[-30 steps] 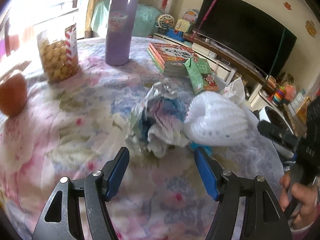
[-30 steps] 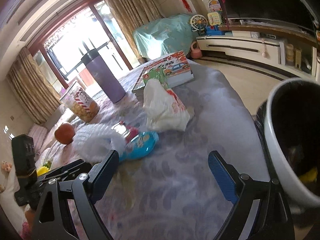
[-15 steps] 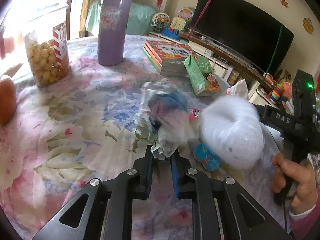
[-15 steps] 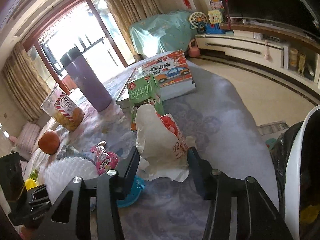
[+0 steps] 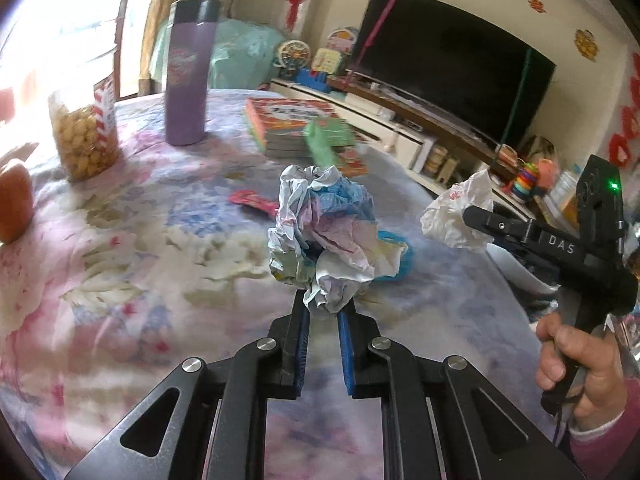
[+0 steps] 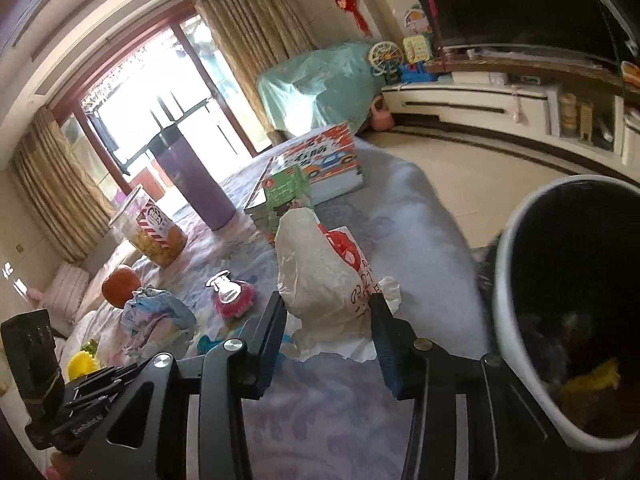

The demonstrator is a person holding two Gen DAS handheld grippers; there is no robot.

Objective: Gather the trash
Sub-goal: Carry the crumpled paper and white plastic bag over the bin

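Note:
My left gripper is shut on a crumpled wad of coloured paper, lifted a little off the flowered tablecloth. The same crumpled wad shows at the lower left of the right wrist view. My right gripper is shut on a white paper bag with red print. That white bag appears at the right of the left wrist view, in the other gripper, which a hand holds. A white trash bin with a dark liner and trash inside stands just right of the table.
On the table stand a purple tumbler, a snack jar, a stack of books, a green carton and an orange fruit. A pink wrapper and a blue wrapper lie near the wad.
Both grippers closed: the left on the crumpled paper wad, the right on the white bag. Both pieces rose slightly from the cloth. The white foam net is gone from view.

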